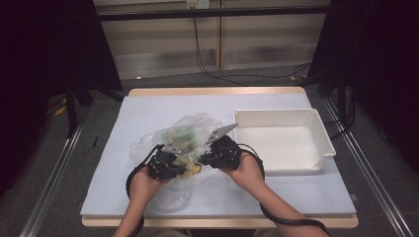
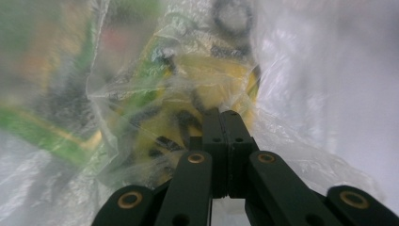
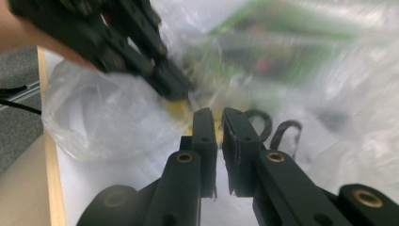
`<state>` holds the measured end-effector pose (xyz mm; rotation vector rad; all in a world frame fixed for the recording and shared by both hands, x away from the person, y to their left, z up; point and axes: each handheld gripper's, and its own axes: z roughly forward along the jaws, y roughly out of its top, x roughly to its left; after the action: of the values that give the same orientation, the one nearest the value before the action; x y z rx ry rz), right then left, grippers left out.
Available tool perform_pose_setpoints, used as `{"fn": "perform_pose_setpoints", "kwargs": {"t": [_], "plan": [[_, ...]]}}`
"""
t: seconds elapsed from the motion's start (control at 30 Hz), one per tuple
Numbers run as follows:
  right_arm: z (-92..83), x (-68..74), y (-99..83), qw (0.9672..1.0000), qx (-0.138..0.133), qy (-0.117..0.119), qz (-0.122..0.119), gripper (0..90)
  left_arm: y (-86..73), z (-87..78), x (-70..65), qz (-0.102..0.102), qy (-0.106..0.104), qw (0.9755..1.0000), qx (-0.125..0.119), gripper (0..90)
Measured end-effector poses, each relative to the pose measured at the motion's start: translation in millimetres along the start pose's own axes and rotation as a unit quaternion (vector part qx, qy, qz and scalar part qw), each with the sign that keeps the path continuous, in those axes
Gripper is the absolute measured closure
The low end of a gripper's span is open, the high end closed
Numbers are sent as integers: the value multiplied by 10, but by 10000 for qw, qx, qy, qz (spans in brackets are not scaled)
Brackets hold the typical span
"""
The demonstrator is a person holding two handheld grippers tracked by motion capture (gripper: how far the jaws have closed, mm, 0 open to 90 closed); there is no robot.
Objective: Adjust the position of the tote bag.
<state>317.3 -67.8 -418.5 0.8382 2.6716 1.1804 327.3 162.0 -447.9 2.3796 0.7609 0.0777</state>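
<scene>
Both tools pinch the clear plastic bag [image 1: 185, 136] on the bench [image 1: 148, 111]: left tool [image 2: 226, 115] fully closed, right tool [image 3: 219, 115] nearly closed.

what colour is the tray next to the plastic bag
White, plain inside and out; the tray shows best in the high view.

bag's contents [image 2: 188, 94] blurred behind crumpled plastic

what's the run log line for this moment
left tongs: shut on plastic bag | right tongs: nearly shut at bag film | white bin: beside bag
</scene>
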Motion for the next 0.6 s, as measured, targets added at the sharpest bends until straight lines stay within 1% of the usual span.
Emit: {"fn": "perform_pose_setpoints", "kwargs": {"t": [0.03,0.07,0.1,0.13,0.17,0.2,0.23,0.27,0.3,0.33,0.37,0.4,0.43,0.47,0.5,0.53,0.6], "plan": [[0,0,0,10000,0,0,0,834,0,0,0,0,0,10000,0,900],[54,-5,-54,10000,40,43,9,833,16,-57,10,-69,-129,9998,-138,900],[75,-8,-71,10000,37,49,32,833,28,-94,26,-34,-163,9998,-138,900],[75,-8,-71,10000,37,49,32,833,28,-94,26,-34,-163,9998,-138,900],[124,-20,-109,9999,99,41,63,831,40,-116,23,-101,-152,9997,-190,899],[124,-20,-109,9999,99,41,63,831,52,-144,30,-93,-161,9996,-197,899],[177,-38,-136,9999,109,21,73,832,67,-177,39,-119,-197,9994,-254,899],[192,-35,-143,9999,121,2,93,834,74,-197,47,-126,-229,9993,-282,899],[192,-35,-143,9999,121,2,93,834,86,-230,59,-120,-219,9993,-284,900],[214,-42,-148,9999,134,-47,56,838,96,-257,73,-143,-199,9992,-305,900],[264,-51,-158,9998,198,-25,68,855,105,-284,90,-150,-220,9991,-337,899],[264,-51,-158,9998,198,-25,68,855,111,-313,105,-182,-183,9989,-389,899],[322,-57,-168,9997,259,-35,6,856,122,-356,123,-191,-172,9990,-369,899],[343,-46,-173,9995,296,-68,20,860,129,-386,135,-194,-144,9990,-386,899],[343,-46,-173,9995,296,-68,20,860,132,-409,145,-217,-165,9988,-401,899],[360,-47,-179,9995,305,-59,-11,861,140,-443,159,-248,-146,9986,-436,899],[423,-46,-220,9994,340,-4,61,861,148,-492,190,-237,-108,9987,-433,899]]}}
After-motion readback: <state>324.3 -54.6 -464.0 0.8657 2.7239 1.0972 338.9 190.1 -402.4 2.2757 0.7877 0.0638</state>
